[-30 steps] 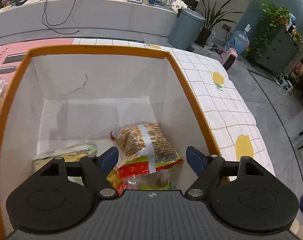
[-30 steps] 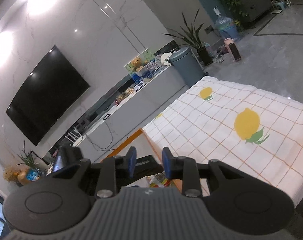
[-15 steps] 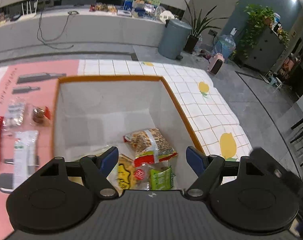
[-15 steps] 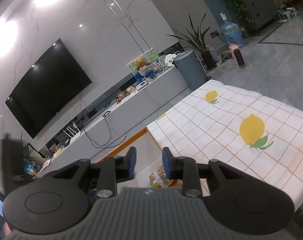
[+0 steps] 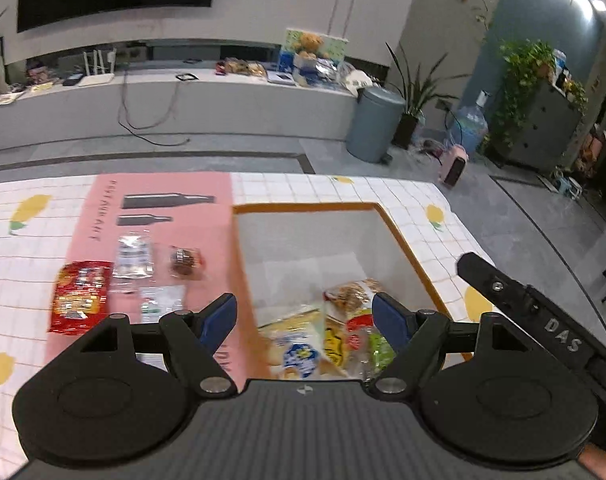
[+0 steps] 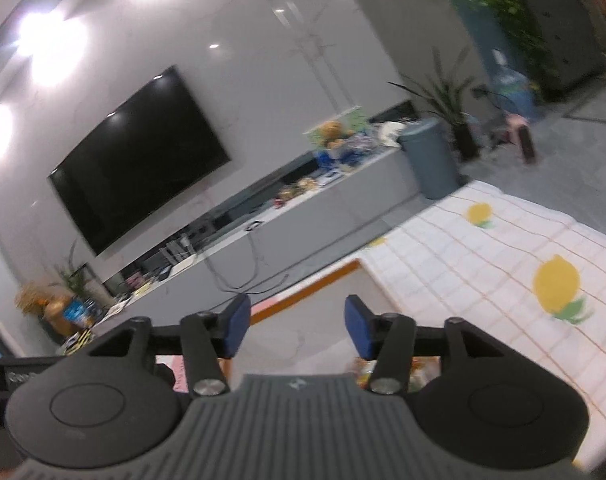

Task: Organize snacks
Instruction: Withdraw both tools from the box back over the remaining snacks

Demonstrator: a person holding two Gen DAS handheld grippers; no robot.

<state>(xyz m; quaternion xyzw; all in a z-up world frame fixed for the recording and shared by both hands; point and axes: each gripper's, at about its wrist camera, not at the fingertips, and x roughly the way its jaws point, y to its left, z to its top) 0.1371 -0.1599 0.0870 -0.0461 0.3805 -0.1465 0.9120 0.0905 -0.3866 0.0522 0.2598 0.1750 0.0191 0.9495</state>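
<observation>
Only the left wrist view looks down on the snacks. The orange-rimmed box sits on the lemon-print worktop with several packets heaped in its near corner, a brown-and-red packet on top. Left of the box, on a pink mat, lie a red packet, a clear packet and a small dark snack, apart from one another. The left tongs hang released above the box, nothing between the blue pads. At right the other tool's black body crosses the box's corner.

The right wrist view (blurred) shows mostly the wall TV and a grey bin, with just one orange box edge. The right tongs are opening, empty.
</observation>
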